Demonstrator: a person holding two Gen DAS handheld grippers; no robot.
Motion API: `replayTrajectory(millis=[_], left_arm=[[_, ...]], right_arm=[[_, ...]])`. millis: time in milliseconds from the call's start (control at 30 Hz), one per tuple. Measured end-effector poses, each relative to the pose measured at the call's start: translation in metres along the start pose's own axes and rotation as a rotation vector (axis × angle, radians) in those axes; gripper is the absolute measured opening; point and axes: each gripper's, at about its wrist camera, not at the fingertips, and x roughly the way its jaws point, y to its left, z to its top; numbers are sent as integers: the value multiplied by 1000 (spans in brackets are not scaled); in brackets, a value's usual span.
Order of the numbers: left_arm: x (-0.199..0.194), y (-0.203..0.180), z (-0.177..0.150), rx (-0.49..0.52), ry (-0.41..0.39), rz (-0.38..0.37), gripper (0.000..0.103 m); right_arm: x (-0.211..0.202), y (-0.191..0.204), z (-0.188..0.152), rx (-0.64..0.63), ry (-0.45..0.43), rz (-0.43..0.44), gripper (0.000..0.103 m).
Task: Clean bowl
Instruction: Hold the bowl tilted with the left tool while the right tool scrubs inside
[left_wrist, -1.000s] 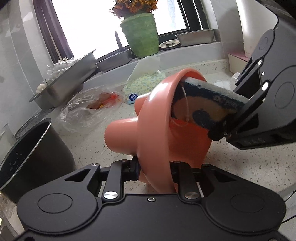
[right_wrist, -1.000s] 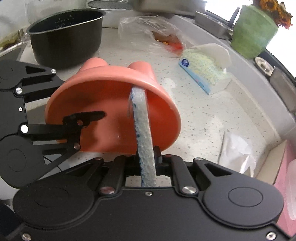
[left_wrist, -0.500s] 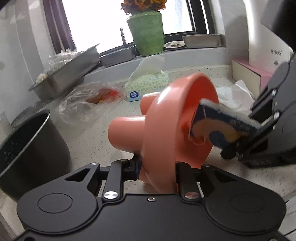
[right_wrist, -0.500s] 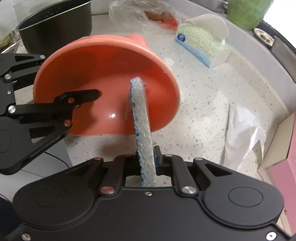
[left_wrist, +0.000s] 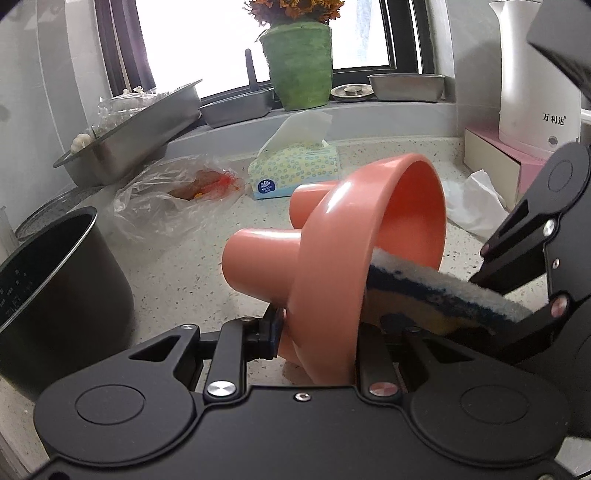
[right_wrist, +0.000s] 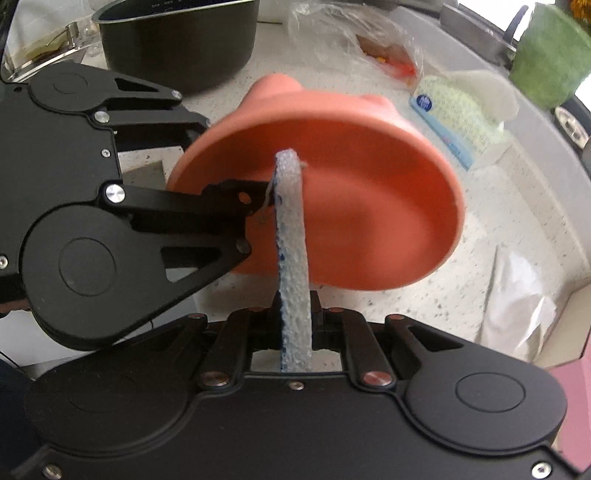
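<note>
Change: since half a second ago the blue-and-white sponge pad (left_wrist: 439, 291) has dropped from the upper middle of the bowl's hollow to its lower rim, close above the left gripper's fingers.
Bowl: salmon-pink plastic bowl with two stubby cylindrical feet (left_wrist: 343, 258), tipped on its side above the counter, mouth turned toward the right gripper.
Left gripper (left_wrist: 314, 332): jaws pinching the bowl's rim, one finger outside the wall, the other inside.
Right gripper (right_wrist: 295, 317): jaws pressed onto the sponge pad (right_wrist: 291, 251), which stands edge-on between them and reaches into the bowl (right_wrist: 369, 206).
Contact: sponge touches the inner wall near the rim.
Counter: pale speckled stone worktop (left_wrist: 192, 266).
Behind the bowl: patterned tissue pack (left_wrist: 295, 173), crumpled clear plastic bag (left_wrist: 166, 199), green ribbed flower pot (left_wrist: 299, 66) on the sill.
Left side: dark non-stick cooker pot (left_wrist: 55, 280).
Right side: white kettle (left_wrist: 535, 81).
</note>
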Motion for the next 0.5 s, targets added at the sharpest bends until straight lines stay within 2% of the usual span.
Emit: replayTrajectory(millis=[133, 367, 500], left_arm=[[-1, 0, -1, -1, -2, -1, 22], [0, 9, -6, -72, 19, -36, 28], [0, 8, -7, -66, 20, -33, 28]], right_arm=[[-13, -4, 5, 1, -47, -48, 12], [-9, -32, -8, 98, -2, -92, 13], [-7, -39, -14, 132, 18, -99, 13]])
